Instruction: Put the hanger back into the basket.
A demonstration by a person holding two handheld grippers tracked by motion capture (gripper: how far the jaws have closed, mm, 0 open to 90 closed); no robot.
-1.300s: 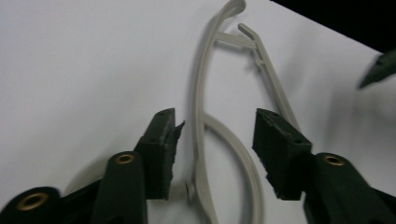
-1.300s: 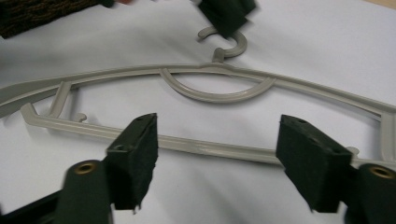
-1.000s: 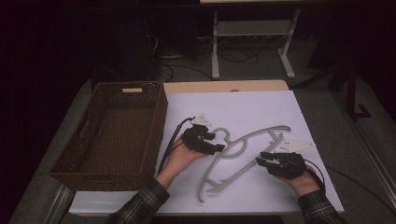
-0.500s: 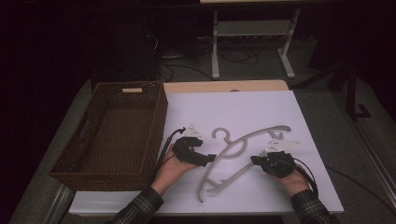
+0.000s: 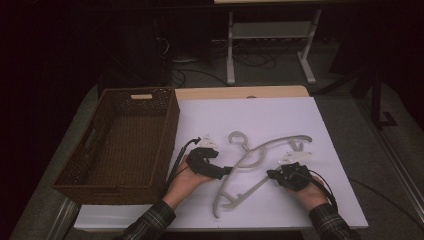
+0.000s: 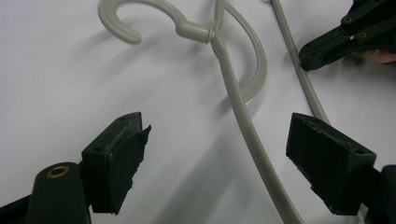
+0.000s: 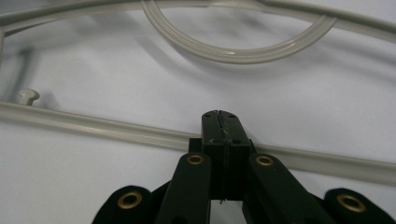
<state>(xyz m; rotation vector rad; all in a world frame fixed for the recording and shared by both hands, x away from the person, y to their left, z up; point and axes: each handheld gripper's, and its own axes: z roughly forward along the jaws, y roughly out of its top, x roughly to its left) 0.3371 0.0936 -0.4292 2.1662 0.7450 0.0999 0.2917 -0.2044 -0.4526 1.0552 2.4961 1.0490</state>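
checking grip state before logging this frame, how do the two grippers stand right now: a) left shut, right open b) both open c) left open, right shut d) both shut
c: in the left gripper view the left gripper has its jaws spread wide with an arm of the hanger running between them, while in the right gripper view the right gripper has its jaws pressed flat together at the hanger's lower bar.

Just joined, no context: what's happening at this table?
A person works a grey plastic hanger lying flat on the white sheet with two handheld grippers. The left gripper is open, its jaws straddling one hanger arm without touching it. The right gripper is shut, its tip at the hanger's lower bar; whether it pinches the bar cannot be told. An empty wicker basket sits at the left of the table.
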